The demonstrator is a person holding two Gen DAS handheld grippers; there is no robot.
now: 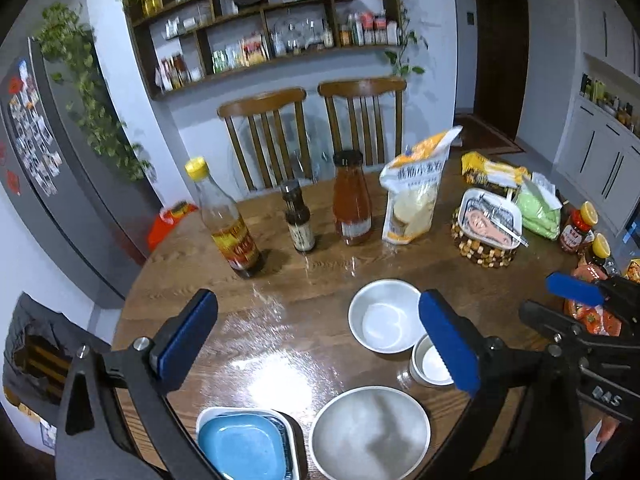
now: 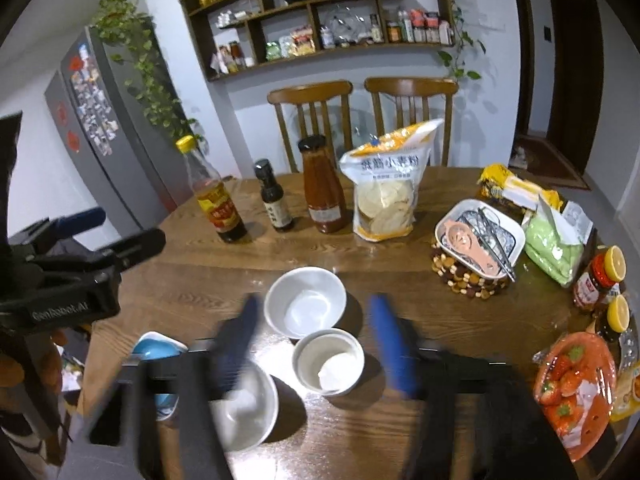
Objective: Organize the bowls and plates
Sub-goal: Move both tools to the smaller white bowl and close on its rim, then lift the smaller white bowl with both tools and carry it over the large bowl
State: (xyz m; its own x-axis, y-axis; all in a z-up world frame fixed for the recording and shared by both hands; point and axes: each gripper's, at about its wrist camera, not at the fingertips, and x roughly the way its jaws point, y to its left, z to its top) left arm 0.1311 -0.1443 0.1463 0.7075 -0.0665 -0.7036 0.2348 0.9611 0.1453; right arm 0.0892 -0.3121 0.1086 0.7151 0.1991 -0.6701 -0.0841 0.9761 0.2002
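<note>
Several dishes stand on the round wooden table (image 1: 280,280). A medium white bowl (image 1: 384,316) (image 2: 306,302) sits mid-table, with a small white bowl (image 1: 430,364) (image 2: 328,360) just in front of it. Nearer the edge are a large white bowl (image 1: 370,432) (image 2: 244,408) and a stack of square plates with a blue one on top (image 1: 244,444) (image 2: 156,350). My left gripper (image 1: 318,338) hangs open above the table, holding nothing. My right gripper (image 2: 316,344) is blurred and open; the small bowl shows between its fingers, untouched. Each gripper appears in the other's view: right gripper (image 1: 560,304), left gripper (image 2: 92,236).
Along the far side stand three bottles (image 1: 236,232), a bag of flour (image 1: 412,200), a white dish of utensils on a beaded trivet (image 1: 490,220), a green bag (image 1: 538,212) and jars (image 2: 600,276). Strawberries in an orange tray (image 2: 572,392) sit at the right edge. Two chairs (image 1: 312,136) stand behind.
</note>
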